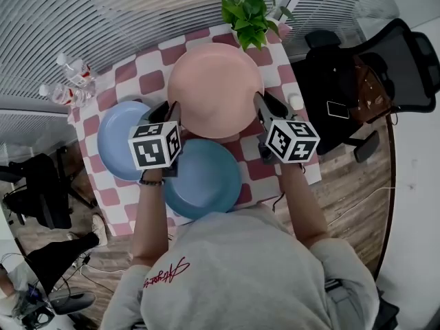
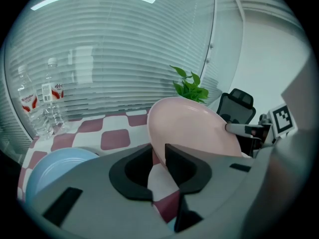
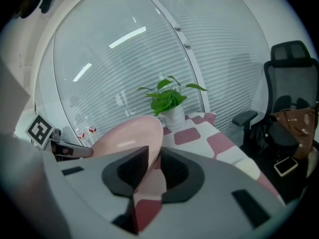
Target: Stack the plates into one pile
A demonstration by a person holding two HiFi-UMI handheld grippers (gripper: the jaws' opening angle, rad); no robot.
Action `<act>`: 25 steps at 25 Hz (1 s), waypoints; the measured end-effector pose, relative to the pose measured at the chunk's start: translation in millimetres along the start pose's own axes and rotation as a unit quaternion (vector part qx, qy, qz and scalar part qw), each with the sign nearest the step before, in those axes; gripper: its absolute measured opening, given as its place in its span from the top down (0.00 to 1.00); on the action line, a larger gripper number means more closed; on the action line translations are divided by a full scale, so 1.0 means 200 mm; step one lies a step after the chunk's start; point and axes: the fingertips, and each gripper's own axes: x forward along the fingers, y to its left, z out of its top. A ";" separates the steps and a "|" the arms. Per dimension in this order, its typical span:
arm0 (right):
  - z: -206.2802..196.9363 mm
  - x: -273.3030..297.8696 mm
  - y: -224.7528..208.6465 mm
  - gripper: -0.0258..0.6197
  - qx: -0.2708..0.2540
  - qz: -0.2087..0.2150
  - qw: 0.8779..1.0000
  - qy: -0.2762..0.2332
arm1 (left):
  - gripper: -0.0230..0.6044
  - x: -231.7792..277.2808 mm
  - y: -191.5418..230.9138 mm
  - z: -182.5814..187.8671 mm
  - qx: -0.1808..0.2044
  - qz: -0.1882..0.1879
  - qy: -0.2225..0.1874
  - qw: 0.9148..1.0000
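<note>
Pink plate (image 1: 214, 88): stiff, smooth, probably light, slippery and breakable; best taken at opposite rim edges. It spans between the left gripper (image 1: 170, 108) and right gripper (image 1: 263, 106), each pinching its rim. Light-blue plate (image 1: 118, 139) lies under the left gripper, darker blue plate (image 1: 205, 179) behind both.

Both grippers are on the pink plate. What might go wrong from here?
The left gripper and right gripper pinch the pink plate only by its rim, at opposite edges; if either slips, the plate may tip and fall.
The potted plant stands close behind the plate's far edge; a push away could knock it.
Set down off-centre on the darker blue plate, it may slide off.
</note>
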 end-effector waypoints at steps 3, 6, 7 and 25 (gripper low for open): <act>0.05 -0.02 0.04 0.84 -0.010 0.012 1.000 -0.010 | 0.82 -0.06 0.00 0.02 -0.011 -0.001 -0.015 1.000; 0.07 -0.04 0.09 0.84 -0.024 0.025 0.999 -0.013 | 0.82 -0.11 0.02 0.03 -0.016 0.005 -0.024 1.000; 0.08 -0.05 0.10 0.84 -0.023 0.030 0.999 -0.015 | 0.82 -0.13 0.02 0.03 -0.018 0.007 -0.027 0.999; -0.02 -0.09 0.39 0.84 -0.047 0.134 0.989 0.025 | 0.82 -0.53 0.09 -0.22 -0.103 0.050 -0.066 0.991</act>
